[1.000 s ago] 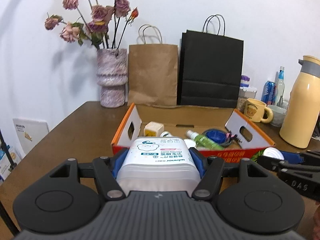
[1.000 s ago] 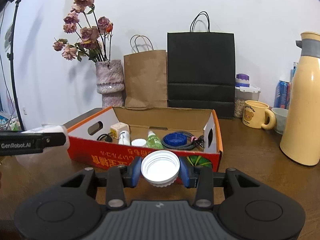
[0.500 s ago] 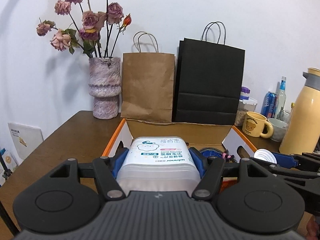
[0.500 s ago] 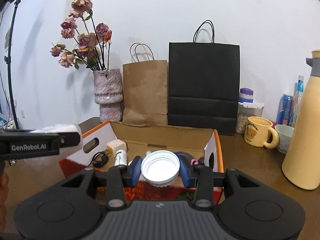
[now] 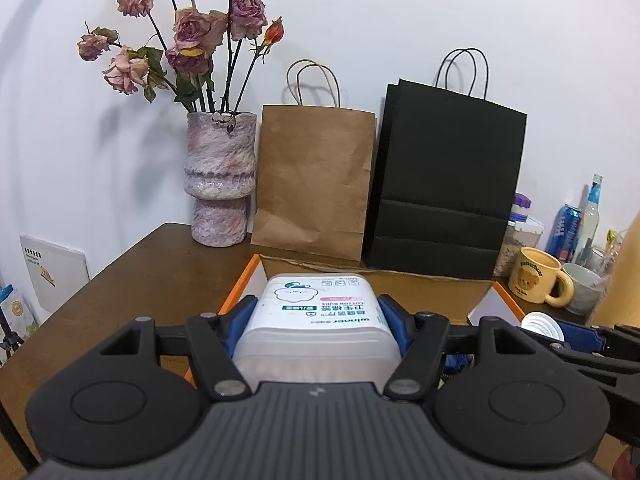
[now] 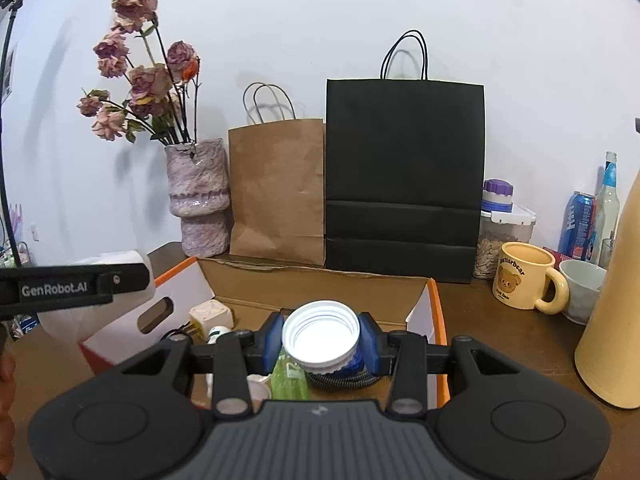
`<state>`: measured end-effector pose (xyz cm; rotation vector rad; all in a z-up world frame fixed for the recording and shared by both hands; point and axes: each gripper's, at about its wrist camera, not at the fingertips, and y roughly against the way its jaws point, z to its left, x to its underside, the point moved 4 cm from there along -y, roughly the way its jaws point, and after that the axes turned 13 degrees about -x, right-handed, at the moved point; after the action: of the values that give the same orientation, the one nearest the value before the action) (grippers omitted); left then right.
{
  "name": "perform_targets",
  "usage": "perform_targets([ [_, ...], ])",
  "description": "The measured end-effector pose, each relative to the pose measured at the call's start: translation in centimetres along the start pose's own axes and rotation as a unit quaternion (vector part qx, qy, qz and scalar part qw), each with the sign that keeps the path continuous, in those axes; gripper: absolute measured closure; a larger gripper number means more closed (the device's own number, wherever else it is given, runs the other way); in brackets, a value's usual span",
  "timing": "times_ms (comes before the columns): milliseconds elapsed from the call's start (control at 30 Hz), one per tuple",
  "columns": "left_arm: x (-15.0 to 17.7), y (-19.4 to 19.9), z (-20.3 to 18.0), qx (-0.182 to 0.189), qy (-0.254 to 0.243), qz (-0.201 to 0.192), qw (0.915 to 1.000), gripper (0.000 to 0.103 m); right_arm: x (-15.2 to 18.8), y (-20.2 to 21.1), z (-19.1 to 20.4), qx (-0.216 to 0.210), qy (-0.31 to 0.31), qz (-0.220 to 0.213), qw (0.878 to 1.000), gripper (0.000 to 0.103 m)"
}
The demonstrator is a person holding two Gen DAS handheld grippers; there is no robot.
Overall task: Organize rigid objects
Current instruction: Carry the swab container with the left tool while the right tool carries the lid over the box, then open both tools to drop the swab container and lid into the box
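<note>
A: While both hands hang over the cardboard box [image 6: 320,280], look at the loads. The left gripper [image 5: 318,322] has its fingers clamped on the cotton bud box [image 5: 318,312], label up, long side running across between the pads.

B: And the right gripper [image 6: 320,338] is pinched on the white lid [image 6: 321,336], open side facing the camera. Straight below it I see the green bottle [image 6: 290,380] and blue cable coil [image 6: 352,364] already inside.

A: So the drop spot lies directly under both, the right hand nearer the box's right wall.

B: Big change from a second ago: back then the box front was ahead of the fingers, on the bench [image 6: 512,344]. Now both have travelled forward, past its front edge.
</note>
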<state>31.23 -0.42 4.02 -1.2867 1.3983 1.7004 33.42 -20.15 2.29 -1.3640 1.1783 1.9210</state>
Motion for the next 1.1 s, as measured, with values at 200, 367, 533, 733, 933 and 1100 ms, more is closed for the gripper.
perform_targets([
  [200, -0.7, -2.1, -0.4, -0.004, 0.006, 0.004, 1.0000, 0.036, -0.4, -2.1, -1.1, 0.000, -0.010, 0.001, 1.000, 0.064],
  [367, -1.2, -4.0, -0.6, -0.010, 0.008, 0.010, 0.9999, 0.036, -0.5, -3.9, -1.8, -0.001, -0.013, 0.006, 1.000, 0.064],
  [533, -1.5, -5.8, -0.7, -0.017, 0.006, 0.016, 0.9997, 0.036, -0.3, -5.8, -2.3, -0.003, -0.016, 0.017, 1.000, 0.064],
  [733, -1.2, -7.9, -1.5, -0.021, -0.009, 0.026, 0.9994, 0.036, 0.0, -7.6, -2.8, -0.005, -0.019, 0.028, 0.999, 0.064],
  [933, -0.6, -9.2, -1.8, -0.026, -0.024, 0.036, 0.9987, 0.036, 0.8, -8.8, -3.2, -0.003, -0.023, 0.040, 0.999, 0.064],
  [1100, -0.1, -9.6, -1.9, -0.029, -0.035, 0.046, 0.9979, 0.036, 1.3, -8.9, -3.4, -0.001, -0.024, 0.045, 0.999, 0.064],
])
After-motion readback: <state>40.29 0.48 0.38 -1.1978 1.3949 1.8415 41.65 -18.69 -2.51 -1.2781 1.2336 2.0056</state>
